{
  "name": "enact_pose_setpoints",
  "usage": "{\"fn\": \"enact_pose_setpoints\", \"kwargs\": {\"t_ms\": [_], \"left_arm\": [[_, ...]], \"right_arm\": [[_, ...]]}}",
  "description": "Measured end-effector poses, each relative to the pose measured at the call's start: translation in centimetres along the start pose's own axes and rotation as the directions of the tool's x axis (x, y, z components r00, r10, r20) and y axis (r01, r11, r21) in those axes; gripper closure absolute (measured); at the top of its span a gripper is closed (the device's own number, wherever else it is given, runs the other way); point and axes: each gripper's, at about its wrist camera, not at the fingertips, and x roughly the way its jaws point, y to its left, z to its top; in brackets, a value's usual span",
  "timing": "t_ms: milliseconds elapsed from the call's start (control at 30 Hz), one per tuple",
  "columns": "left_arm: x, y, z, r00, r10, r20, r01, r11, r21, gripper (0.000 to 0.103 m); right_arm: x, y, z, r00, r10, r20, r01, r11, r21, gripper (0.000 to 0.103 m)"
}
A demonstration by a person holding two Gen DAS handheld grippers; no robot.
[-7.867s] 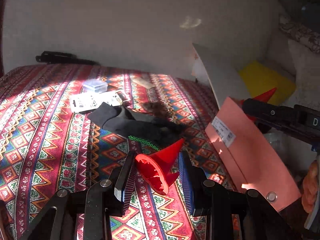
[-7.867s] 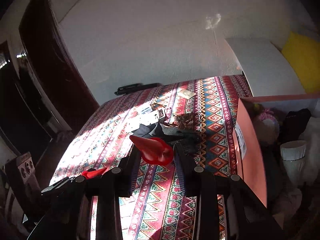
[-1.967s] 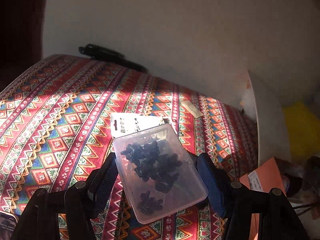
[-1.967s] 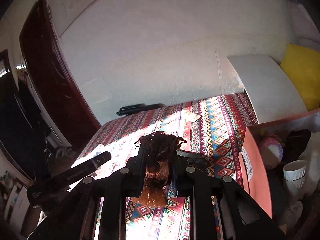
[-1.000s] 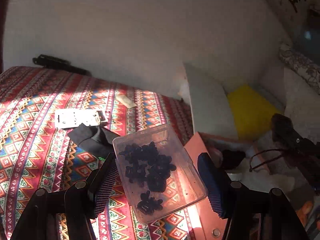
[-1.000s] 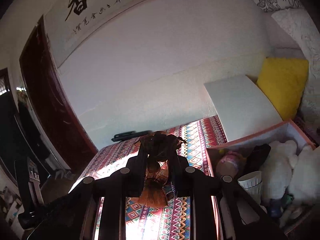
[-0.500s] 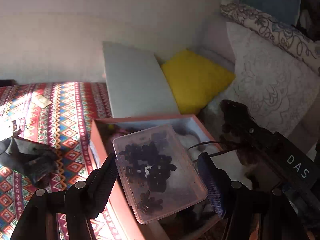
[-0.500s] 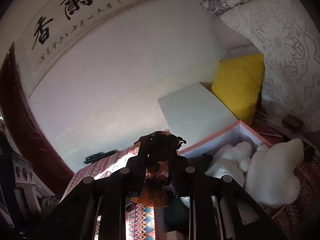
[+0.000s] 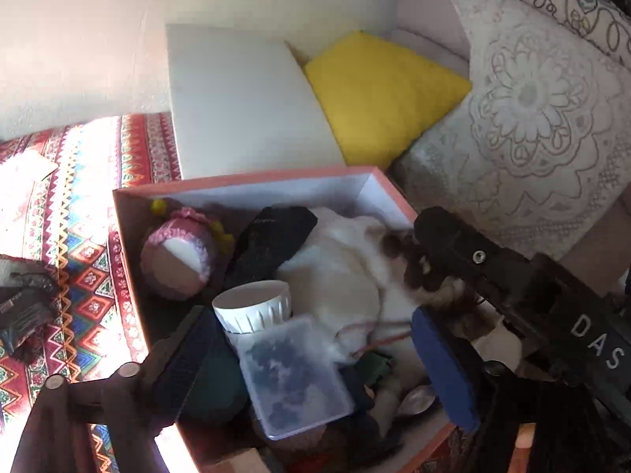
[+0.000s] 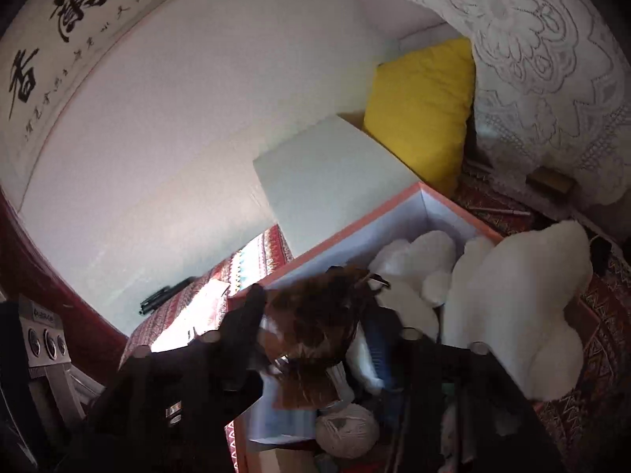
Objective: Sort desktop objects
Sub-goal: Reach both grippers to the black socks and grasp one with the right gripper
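The left gripper [image 9: 315, 358] gapes wide over the pink box [image 9: 244, 182], its clear case [image 9: 294, 378] lying loose inside. The right gripper [image 10: 315, 327] stands parted too, the brown hairpiece [image 10: 315, 315] between its fingers; whether they grip it is unclear.

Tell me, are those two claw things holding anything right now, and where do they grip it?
The left gripper is open; the clear plastic case lies between its fingers in the box. The right gripper seems open around a brown tasselled thing; grip unclear.

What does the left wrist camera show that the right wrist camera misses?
Only the left wrist view shows the clear plastic case lying between the left gripper's spread fingers, a white cup and a pink crocheted item. Only the right shows wall calligraphy and a yarn ball. Both show the pink box and yellow cushion.
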Motion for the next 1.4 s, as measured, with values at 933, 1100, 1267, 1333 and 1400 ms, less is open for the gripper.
{"fn": "enact_pose_setpoints", "kwargs": {"t_ms": [933, 1100, 1267, 1333, 1400], "left_arm": [[-8.8, 17.5, -6.1, 0.980, 0.193, 0.058, -0.168, 0.942, -0.291, 0.005], [-8.9, 21.6, -8.4, 0.973, 0.230, 0.006, -0.214, 0.914, -0.344, 0.005], [-8.9, 23.9, -10.6, 0.965, 0.258, -0.047, -0.259, 0.915, -0.310, 0.005], [-8.7, 24.5, -11.5, 0.960, 0.271, -0.077, -0.281, 0.922, -0.266, 0.005], [-8.4, 25.1, -12.5, 0.953, 0.283, -0.108, -0.301, 0.926, -0.228, 0.005]], "right_arm": [[2.7, 12.9, -4.8, 0.991, 0.130, -0.030, -0.134, 0.974, -0.182, 0.016], [4.6, 16.6, -7.0, 0.983, 0.151, -0.101, -0.171, 0.956, -0.237, 0.015], [7.4, 18.5, -9.3, 0.973, 0.148, -0.179, -0.192, 0.947, -0.258, 0.015], [8.6, 18.9, -10.2, 0.967, 0.143, -0.211, -0.196, 0.946, -0.257, 0.015], [9.8, 19.3, -11.0, 0.960, 0.137, -0.244, -0.200, 0.946, -0.256, 0.015]]}}
